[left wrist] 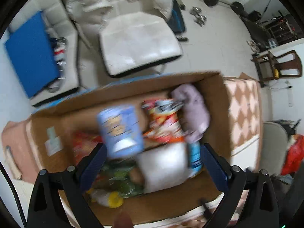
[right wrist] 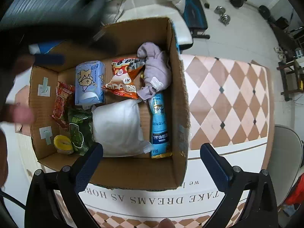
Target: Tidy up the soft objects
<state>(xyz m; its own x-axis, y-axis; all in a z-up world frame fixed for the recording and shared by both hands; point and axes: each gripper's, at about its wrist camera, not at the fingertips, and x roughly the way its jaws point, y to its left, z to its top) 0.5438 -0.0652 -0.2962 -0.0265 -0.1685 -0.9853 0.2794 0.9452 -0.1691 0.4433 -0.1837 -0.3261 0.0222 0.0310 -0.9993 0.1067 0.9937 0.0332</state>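
A cardboard box (right wrist: 176, 79) stands on a checkered table. In it lie a blue tissue pack (right wrist: 90, 82), an orange snack bag (right wrist: 123, 78), a lilac cloth (right wrist: 154, 70), a white soft pack (right wrist: 118, 128), a blue tube pack (right wrist: 159, 125), a red bag (right wrist: 61, 102), a green bag (right wrist: 79, 131) and a yellow item (right wrist: 62, 142). My left gripper (left wrist: 152, 163) is open above the box, with the blue tissue pack (left wrist: 120, 130) blurred just ahead of its left finger; the box wall (left wrist: 218, 102) shows beyond. My right gripper (right wrist: 152, 161) is open and empty over the box's near edge.
The box sits on a pink-and-white diamond tablecloth (right wrist: 228, 98). A white cushioned seat (left wrist: 138, 43) and a blue mat (left wrist: 30, 53) lie beyond the table. Dumbbells (right wrist: 223, 15) lie on the floor. The left gripper's dark blurred body (right wrist: 47, 30) covers the box's far left corner.
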